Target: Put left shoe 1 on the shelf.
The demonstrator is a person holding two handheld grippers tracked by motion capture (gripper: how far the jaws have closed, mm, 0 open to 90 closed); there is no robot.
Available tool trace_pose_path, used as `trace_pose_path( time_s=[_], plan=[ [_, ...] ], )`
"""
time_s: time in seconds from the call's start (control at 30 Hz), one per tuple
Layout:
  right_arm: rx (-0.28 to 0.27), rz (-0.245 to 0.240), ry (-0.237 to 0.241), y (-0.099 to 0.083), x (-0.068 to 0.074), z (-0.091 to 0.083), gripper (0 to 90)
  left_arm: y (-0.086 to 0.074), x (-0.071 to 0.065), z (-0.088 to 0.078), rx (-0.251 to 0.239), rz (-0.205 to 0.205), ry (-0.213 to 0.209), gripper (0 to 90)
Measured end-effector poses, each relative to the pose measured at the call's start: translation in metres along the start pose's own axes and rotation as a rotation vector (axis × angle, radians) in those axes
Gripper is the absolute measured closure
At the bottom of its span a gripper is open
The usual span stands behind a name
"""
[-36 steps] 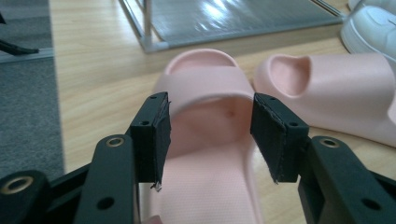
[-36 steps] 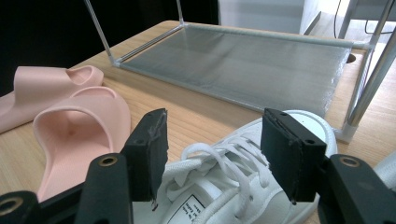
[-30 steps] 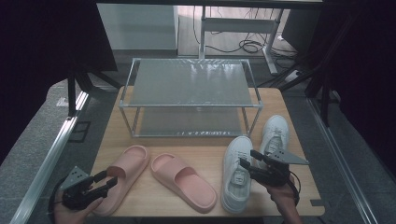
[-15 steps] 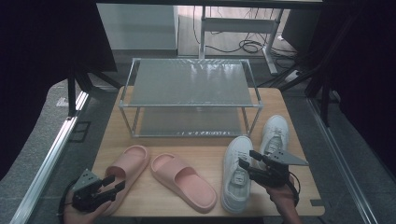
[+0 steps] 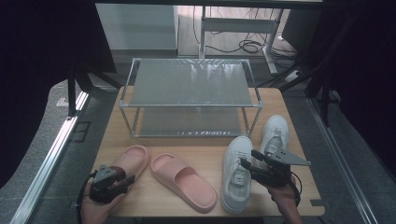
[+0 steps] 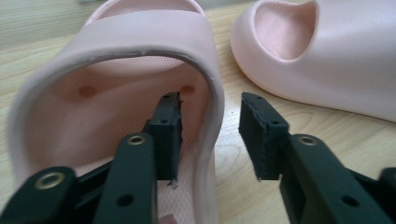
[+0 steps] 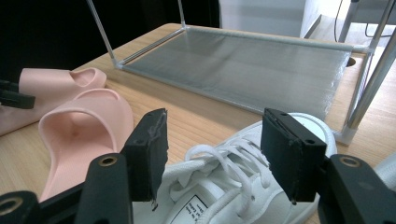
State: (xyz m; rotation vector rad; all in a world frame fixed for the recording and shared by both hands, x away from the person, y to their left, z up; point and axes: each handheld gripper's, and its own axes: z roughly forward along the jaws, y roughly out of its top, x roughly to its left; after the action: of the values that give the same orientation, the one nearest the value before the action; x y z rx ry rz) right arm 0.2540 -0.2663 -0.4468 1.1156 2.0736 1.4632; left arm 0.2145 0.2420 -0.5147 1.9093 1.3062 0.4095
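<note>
My left gripper [image 6: 210, 135] sits at the lower left of the high view, at the heel end of the left pink slipper [image 6: 116, 93]. Its jaws have just been closing. One jaw is inside the footbed and the other outside, so they straddle the slipper's side wall, but a gap remains on the outer side and the pads do not yet press. Nothing is gripped.

The slipper appears to be moulded foam. I judge it light, springy and matte, unlikely to slip and not fragile. The thin side wall is the sound hold, though it will flex, so I expect the toe to droop once lifted.

My right gripper [image 7: 212, 154] hovers at the lower right of the high view with its jaws wide over the laces of the white sneaker [image 7: 243, 196], holding nothing.

The second pink slipper [image 6: 322, 51] lies just beside at the right, apart from the first. The table's [image 5: 112, 140] near edge is close behind the heel. Open room lies upward in the frame, toward the two-tier rack [image 5: 189, 88], whose shelves are bare.
</note>
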Motion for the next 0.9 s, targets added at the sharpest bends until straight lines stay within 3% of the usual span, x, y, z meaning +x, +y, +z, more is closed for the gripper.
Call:
trace_pose_path(
  time_s=[0.23,0.47,0.9],
  plan=[
    [-0.001,-0.002,-0.002,-0.001,0.001,0.0,42.0,0.003,-0.003,0.01,0.012,0.025,0.038,81.2],
    [0.002,0.003,-0.004,-0.002,0.0,0.0,42.1,0.005,-0.005,0.009,0.014,0.035,0.058,83.2],
    [-0.004,0.0,-0.005,-0.001,0.001,0.0,42.1,0.015,-0.002,-0.012,-0.046,0.029,0.074,84.7]
  ],
)
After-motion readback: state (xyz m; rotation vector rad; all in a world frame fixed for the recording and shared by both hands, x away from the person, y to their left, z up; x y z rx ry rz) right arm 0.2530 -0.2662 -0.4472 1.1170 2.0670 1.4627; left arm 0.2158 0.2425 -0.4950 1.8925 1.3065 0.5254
